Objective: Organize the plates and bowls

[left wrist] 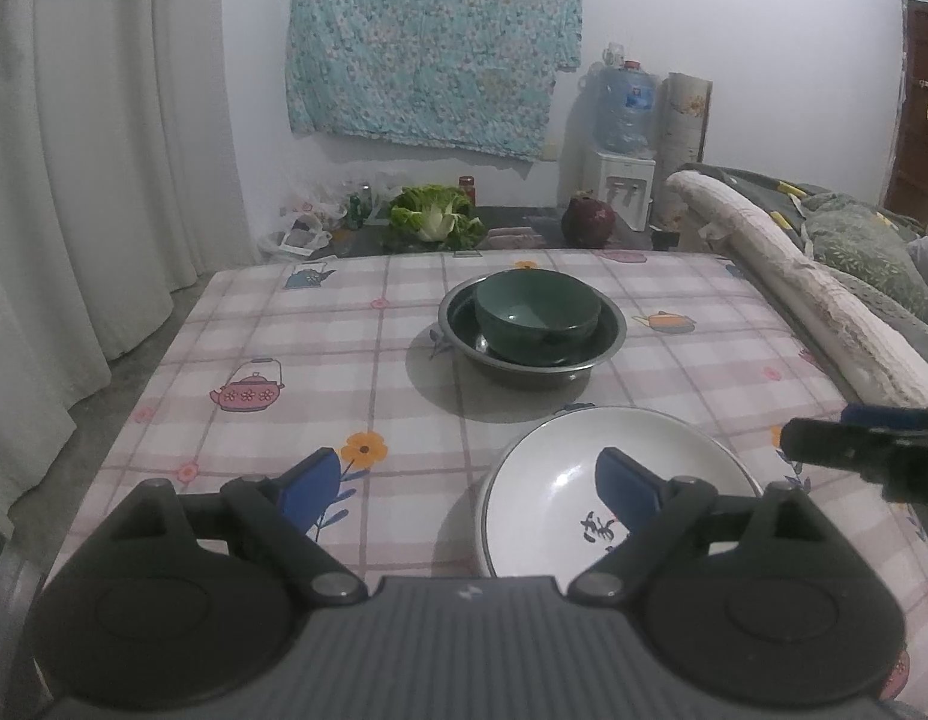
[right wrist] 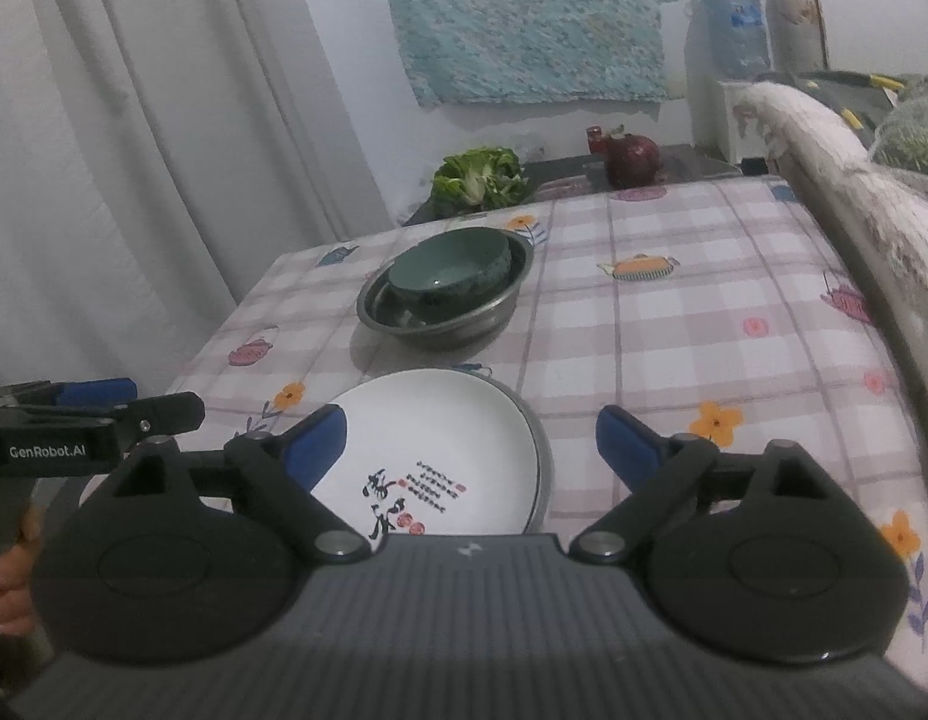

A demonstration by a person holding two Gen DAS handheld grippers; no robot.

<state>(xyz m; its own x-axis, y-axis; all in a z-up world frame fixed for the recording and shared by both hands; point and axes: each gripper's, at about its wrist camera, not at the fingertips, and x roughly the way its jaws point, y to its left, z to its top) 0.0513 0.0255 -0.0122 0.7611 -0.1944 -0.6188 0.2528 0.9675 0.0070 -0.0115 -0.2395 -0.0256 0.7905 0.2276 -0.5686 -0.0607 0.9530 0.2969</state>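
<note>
Our left gripper [left wrist: 469, 483] hangs with jaws spread wide, nothing between them. Beyond it, a green bowl [left wrist: 537, 313] sits inside a metal basin [left wrist: 531, 360] mid-table; nearer lies a white plate [left wrist: 559, 480] with calligraphy. Our right gripper [right wrist: 469, 441] gapes empty above that plate.

beyond desk's far edge: leafy green cabbage [left wrist: 437, 217], dark red round vegetable [left wrist: 588, 220], red-lidded jar [left wrist: 466, 184] | far wall: floral teal cloth [left wrist: 434, 42], water dispenser [left wrist: 624, 138] | left: white curtain [left wrist: 92, 150] | right edge: rolled quilt [left wrist: 811, 294] | desk cover: checked teapot-print cloth [left wrist: 284, 372]
</note>
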